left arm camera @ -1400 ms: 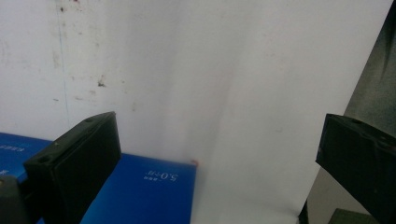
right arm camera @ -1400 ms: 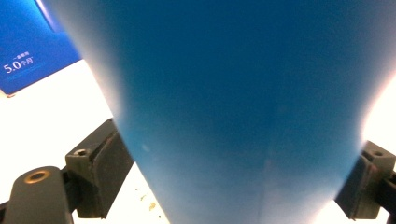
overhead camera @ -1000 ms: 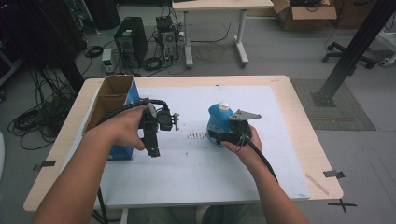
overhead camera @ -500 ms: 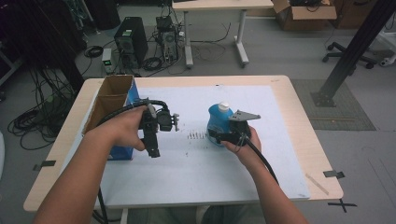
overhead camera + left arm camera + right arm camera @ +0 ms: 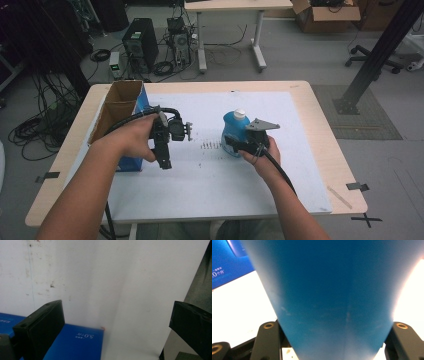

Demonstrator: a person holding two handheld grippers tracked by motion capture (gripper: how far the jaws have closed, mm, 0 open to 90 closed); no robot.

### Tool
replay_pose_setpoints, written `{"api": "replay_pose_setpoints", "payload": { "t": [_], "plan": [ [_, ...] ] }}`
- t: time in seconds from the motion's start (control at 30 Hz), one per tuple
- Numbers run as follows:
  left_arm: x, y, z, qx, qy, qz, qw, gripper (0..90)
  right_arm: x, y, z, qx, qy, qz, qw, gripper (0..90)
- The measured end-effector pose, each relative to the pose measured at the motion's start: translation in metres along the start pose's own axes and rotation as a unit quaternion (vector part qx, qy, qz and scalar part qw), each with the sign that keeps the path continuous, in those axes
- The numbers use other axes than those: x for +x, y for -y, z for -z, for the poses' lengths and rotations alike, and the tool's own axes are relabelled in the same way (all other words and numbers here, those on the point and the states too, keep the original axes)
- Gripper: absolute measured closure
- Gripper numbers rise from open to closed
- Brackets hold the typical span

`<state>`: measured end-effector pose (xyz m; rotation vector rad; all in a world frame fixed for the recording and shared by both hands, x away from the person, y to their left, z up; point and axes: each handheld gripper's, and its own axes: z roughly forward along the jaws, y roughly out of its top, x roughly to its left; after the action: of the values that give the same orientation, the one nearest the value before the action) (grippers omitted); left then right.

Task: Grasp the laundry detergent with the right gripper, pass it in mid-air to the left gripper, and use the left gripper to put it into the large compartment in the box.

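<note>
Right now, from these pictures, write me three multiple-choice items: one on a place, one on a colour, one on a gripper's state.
1. The open cardboard box stands at the table's
A. left side
B. right side
C. near edge

2. The bottle is
A. red
B. blue
C. green

3. The left hand-held gripper is
A. shut on the bottle
B. shut on the box
C. open, holding nothing

Answers: 1 A, the high view shows it left of the white mat. 2 B, blue body, white cap. 3 C, its jaws stand wide apart.

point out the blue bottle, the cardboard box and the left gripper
blue bottle [image 5: 232, 131]: high view, on its blue body below the white cap
cardboard box [image 5: 119, 106]: high view, on its brown inner wall
left gripper [image 5: 117, 325]: left gripper view, midway between its open jaws
</note>
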<state>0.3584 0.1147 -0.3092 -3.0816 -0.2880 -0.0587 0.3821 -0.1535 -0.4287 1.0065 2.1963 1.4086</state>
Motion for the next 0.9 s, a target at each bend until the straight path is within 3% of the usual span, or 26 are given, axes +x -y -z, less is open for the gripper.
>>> {"api": "replay_pose_setpoints", "payload": {
  "t": [0.2,0.57,0.77,0.8,0.9],
  "plan": [
    [0.000,-0.001,0.000,0.000,-0.001,-0.001,1.0000,0.2,0.000,0.001,0.000,-0.004,0.001,0.018,0.9998,43.6],
    [0.001,-0.002,0.002,-0.004,-0.001,0.001,1.0000,0.2,-0.001,0.001,0.001,-0.006,-0.006,0.024,0.9997,46.0],
    [-0.001,-0.003,0.008,-0.004,-0.002,-0.003,1.0000,0.2,-0.003,-0.012,0.014,-0.022,-0.036,0.032,0.9986,46.3],
    [-0.002,-0.005,0.011,-0.003,-0.005,-0.007,1.0000,0.2,-0.002,-0.019,0.020,-0.022,-0.044,0.046,0.9977,46.3],
    [-0.003,-0.007,0.014,-0.006,-0.007,-0.011,0.9999,0.2,-0.002,-0.027,0.027,-0.019,-0.057,0.058,0.9965,46.3]
  ]
}}
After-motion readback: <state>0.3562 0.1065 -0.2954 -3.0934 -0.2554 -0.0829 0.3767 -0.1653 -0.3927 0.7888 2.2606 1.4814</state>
